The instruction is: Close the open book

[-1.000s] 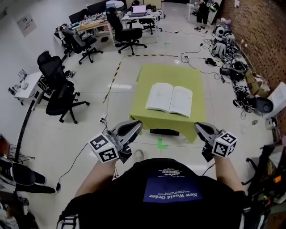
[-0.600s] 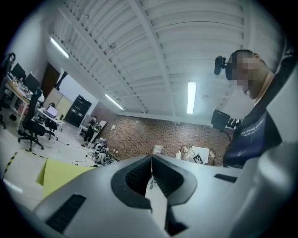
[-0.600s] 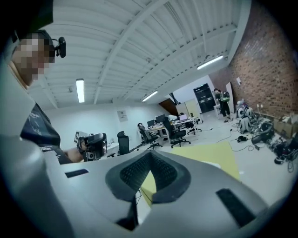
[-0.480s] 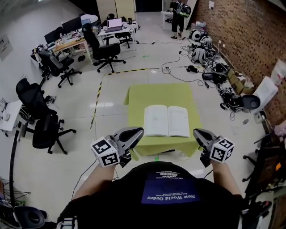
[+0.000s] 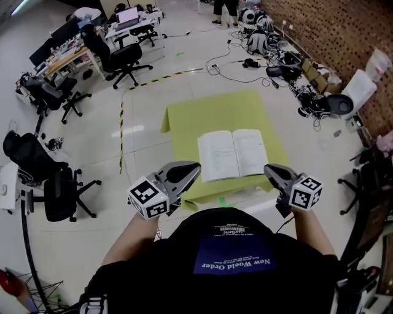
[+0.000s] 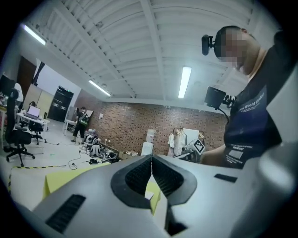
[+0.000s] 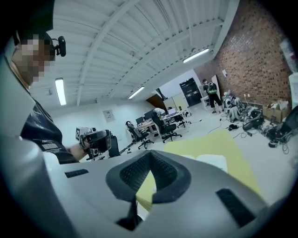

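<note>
An open book [image 5: 233,154] lies flat, white pages up, on the near half of a low table under a yellow-green cloth [image 5: 209,113]. My left gripper [image 5: 195,166] is held level just before the table's near left edge, its jaws shut with nothing in them. My right gripper [image 5: 268,168] hovers at the near right edge, next to the book's right corner, also shut and empty. The right gripper view has the book [image 7: 210,161] just past the closed jaws [image 7: 150,155]. In the left gripper view the closed jaws [image 6: 152,160] hide most of the table [image 6: 70,179].
Black office chairs [image 5: 58,193] stand on the floor to the left, desks with computers [image 5: 92,37] behind them. Cables, bags and boxes [image 5: 307,86] line the brick wall at right. Striped tape [image 5: 121,129] marks the floor left of the table. A person [image 5: 222,7] stands far back.
The table and book have come closer in the head view. Both grippers have advanced from well short of the table to its near edge, still shut.
</note>
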### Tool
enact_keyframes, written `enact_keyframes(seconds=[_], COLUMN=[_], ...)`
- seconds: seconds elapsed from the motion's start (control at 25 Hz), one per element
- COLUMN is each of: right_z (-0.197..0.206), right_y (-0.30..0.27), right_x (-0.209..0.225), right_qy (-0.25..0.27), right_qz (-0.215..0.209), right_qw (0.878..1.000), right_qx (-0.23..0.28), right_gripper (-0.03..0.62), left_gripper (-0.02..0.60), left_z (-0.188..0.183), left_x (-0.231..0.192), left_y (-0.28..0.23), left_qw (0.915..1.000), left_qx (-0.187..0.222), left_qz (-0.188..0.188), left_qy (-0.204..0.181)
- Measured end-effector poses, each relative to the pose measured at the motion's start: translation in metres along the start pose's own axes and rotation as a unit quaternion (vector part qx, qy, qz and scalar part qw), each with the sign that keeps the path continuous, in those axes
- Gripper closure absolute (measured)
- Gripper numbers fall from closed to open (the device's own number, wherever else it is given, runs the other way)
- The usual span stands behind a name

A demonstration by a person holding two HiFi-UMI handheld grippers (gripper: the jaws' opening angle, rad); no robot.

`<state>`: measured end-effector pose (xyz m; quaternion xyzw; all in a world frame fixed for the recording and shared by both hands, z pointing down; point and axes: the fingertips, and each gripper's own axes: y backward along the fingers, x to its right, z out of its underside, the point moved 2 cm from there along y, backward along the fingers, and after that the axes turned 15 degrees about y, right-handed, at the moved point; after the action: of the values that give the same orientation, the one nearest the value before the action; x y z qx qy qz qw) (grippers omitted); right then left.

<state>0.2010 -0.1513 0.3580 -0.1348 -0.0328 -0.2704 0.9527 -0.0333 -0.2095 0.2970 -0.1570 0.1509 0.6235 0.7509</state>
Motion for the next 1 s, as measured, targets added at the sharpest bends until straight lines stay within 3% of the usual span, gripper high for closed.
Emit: enact_keyframes(seconds=[0.2, 0.44, 0.6, 0.72, 0.84, 1.0], right_z=[0.017, 0.021, 0.035, 0.048, 0.064, 0.093], right_y=[-0.001, -0.003, -0.019, -0.034, -0.041, -0.043], right_x=[0.053, 0.125, 0.146, 0.151, 0.149, 0.157], right_qy=[-0.027, 0.017, 0.04, 0.039, 0.041, 0.023], right_qz=[0.001, -0.062, -0.116, -0.131, -0.129, -0.092], right_qw=[1.0, 0.998, 0.992, 0.99, 0.99, 0.993], right_qx=[-0.002, -0.004, -0.025, -0.033, -0.046, -0.072], right_gripper=[0.608, 0.608, 0.608, 0.608, 0.608, 0.608], left_gripper=[0.574, 0.574, 0.574, 0.574, 0.574, 0.574], left_z=[0.008, 0.012, 0.031, 0.061, 0.101, 0.142], left_x=[-0.025, -0.028, -0.047, -0.073, -0.101, -0.132], left_y=[-0.056, -0.153, -0.19, -0.208, -0.221, -0.238], left_qw=[0.9989, 0.9953, 0.9872, 0.9782, 0.9649, 0.9558], left_qx=[-0.039, -0.076, -0.118, -0.161, -0.218, -0.261], left_qz=[-0.022, -0.06, -0.106, -0.128, -0.144, -0.134], left_qy=[-0.01, -0.004, 0.012, 0.029, 0.025, 0.018])
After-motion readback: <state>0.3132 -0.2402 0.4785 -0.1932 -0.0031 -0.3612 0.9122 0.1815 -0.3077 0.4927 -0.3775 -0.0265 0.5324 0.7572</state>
